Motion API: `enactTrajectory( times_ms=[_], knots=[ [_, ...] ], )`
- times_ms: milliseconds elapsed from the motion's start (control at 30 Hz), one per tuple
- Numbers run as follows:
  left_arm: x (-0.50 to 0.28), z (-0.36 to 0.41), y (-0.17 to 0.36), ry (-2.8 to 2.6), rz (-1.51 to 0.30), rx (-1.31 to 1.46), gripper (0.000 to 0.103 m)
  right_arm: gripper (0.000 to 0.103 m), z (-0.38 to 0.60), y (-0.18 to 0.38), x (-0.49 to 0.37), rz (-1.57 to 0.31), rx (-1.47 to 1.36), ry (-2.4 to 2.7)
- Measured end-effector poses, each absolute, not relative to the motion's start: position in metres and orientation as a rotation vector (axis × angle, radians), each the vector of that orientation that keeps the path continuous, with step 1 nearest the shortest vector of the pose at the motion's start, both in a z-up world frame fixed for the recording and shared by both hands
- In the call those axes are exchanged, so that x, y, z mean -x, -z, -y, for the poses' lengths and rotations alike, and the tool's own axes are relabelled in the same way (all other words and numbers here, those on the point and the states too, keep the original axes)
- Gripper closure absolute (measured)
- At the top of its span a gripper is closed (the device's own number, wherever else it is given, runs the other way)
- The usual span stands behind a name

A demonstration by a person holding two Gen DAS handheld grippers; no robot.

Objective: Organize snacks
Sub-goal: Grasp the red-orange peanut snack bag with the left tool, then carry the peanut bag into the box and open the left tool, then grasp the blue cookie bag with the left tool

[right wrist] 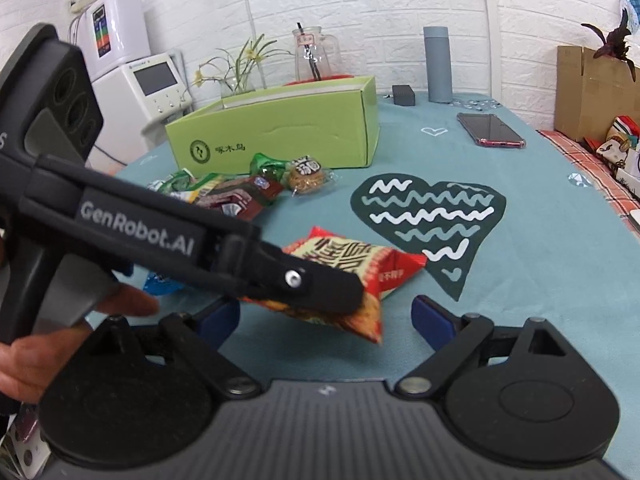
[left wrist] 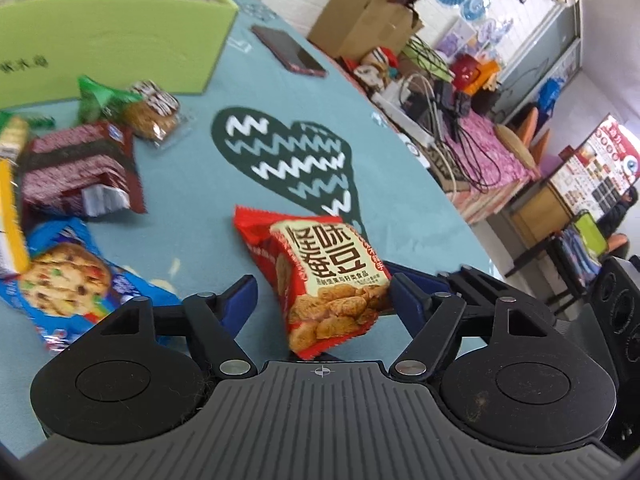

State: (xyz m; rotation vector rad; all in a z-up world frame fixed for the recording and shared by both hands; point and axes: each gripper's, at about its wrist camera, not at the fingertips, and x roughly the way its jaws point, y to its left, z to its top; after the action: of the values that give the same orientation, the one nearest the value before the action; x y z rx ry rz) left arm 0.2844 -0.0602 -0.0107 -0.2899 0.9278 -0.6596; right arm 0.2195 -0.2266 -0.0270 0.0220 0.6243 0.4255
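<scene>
Risk: the red bean-snack packet (left wrist: pixel 326 280) is sitting tilted between the left gripper (left wrist: pixel 320 294) fingers, touching only the right-side pad (left wrist: pixel 404 300); if they are closing off-centre, the slick film may be squirting out. Left jaws are standing wide, holding nothing firmly. Right gripper (right wrist: pixel 326 316) jaws are gaping wide, empty. Beyond: the snack pile (right wrist: pixel 240 188), then the green box (right wrist: pixel 280 132) awaiting it all.
</scene>
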Motion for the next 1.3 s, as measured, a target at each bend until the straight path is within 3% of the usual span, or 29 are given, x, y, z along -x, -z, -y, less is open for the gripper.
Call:
enactTrajectory(
  times_ms=[100, 200, 400, 533, 800, 900, 1033, 1067, 1133, 1300],
  knots=[
    [-0.289, 0.064, 0.014, 0.693, -0.931, 0.318, 0.059, 0.032, 0.221, 0.027, -0.226, -0.629, -0.008, -0.434],
    [-0.294, 0.064, 0.003, 0.668, -0.903, 0.283, 0.071, 0.032, 0.212, 0.016, -0.229, -0.6, 0.043, -0.435],
    [-0.316, 0.048, -0.032, 0.638, -0.805, 0.272, 0.071, 0.031, 0.191, -0.014, -0.262, -0.513, 0.105, -0.461],
    [-0.346, 0.031, -0.066, 0.601, -0.714, 0.243, 0.071, 0.025, 0.162, -0.042, -0.299, -0.417, 0.194, -0.497],
    [-0.437, -0.006, -0.094, 0.5, -0.619, 0.221, 0.071, 0.026, 0.119, -0.067, -0.407, -0.367, 0.235, -0.561],
    [-0.471, -0.015, -0.081, 0.483, -0.639, 0.225, 0.067, 0.026, 0.105, -0.057, -0.437, -0.389, 0.246, -0.554],
    [-0.49, -0.024, -0.07, 0.426, -0.653, 0.216, 0.039, 0.02, 0.104, -0.054, -0.443, -0.38, 0.269, -0.527],
    [-0.486, -0.029, -0.07, 0.428, -0.641, 0.221, 0.036, 0.018, 0.107, -0.056, -0.435, -0.36, 0.281, -0.515],
    [-0.475, -0.038, -0.071, 0.43, -0.62, 0.233, 0.034, 0.011, 0.112, -0.064, -0.412, -0.312, 0.301, -0.495],
    [-0.43, -0.057, -0.078, 0.42, -0.603, 0.299, 0.03, 0.011, 0.138, -0.074, -0.354, -0.288, 0.299, -0.505]
  ],
)
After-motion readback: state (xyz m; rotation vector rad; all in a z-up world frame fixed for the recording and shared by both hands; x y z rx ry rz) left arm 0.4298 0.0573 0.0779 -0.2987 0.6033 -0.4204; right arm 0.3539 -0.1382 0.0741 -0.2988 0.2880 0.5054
